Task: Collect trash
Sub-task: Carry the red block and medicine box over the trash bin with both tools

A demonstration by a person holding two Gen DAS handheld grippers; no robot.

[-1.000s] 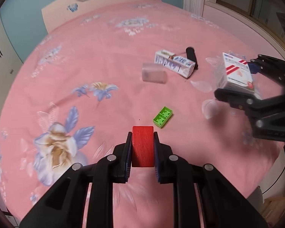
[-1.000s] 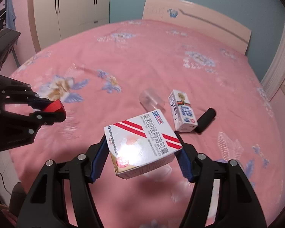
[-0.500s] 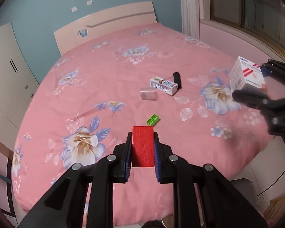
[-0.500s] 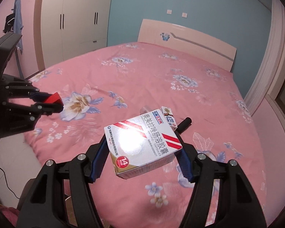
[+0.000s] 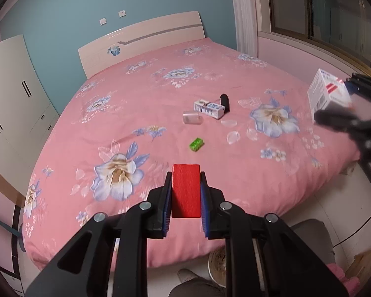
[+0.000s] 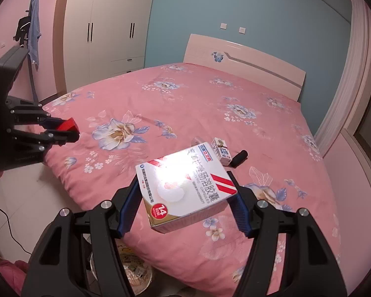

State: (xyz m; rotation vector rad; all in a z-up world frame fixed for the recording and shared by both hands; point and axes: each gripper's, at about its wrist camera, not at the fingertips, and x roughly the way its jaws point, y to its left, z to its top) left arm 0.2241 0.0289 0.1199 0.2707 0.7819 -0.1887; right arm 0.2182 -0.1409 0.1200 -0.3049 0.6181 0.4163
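Through the left wrist camera I see my left gripper (image 5: 186, 190) clamped tight on the red block (image 5: 186, 190), its blue pads flat against both sides, exactly the grip it had a second ago. What has changed is the backdrop: the bed (image 5: 160, 104) has dropped away and shrunk, so that its whole pink cover, the headboard (image 5: 141, 42) and the foot edge now show, where before only the middle of the cover filled the view. Left on the cover are the green brick (image 5: 197, 144) nearest the foot edge, and further toward the headboard the clear cup (image 5: 192, 117), the small carton (image 5: 209, 109) and the black cylinder (image 5: 225, 102) just beside it; none has shifted. At the right edge of this view my right gripper (image 5: 338, 101) carries the medicine box (image 5: 327, 93), now higher and beyond the bed's side edge. From the right wrist camera, the right gripper (image 6: 185, 198) stands about half open, both pads pressed on the medicine box (image 6: 185, 188), held tilted as before. Here too the bed (image 6: 210, 113) has receded; its foot corner and the floor (image 6: 24, 198) have come into view, with a bin (image 6: 136, 272) below the gripper. The left gripper (image 6: 66, 131) with its red block (image 6: 68, 125) hangs off the foot edge, over the floor.
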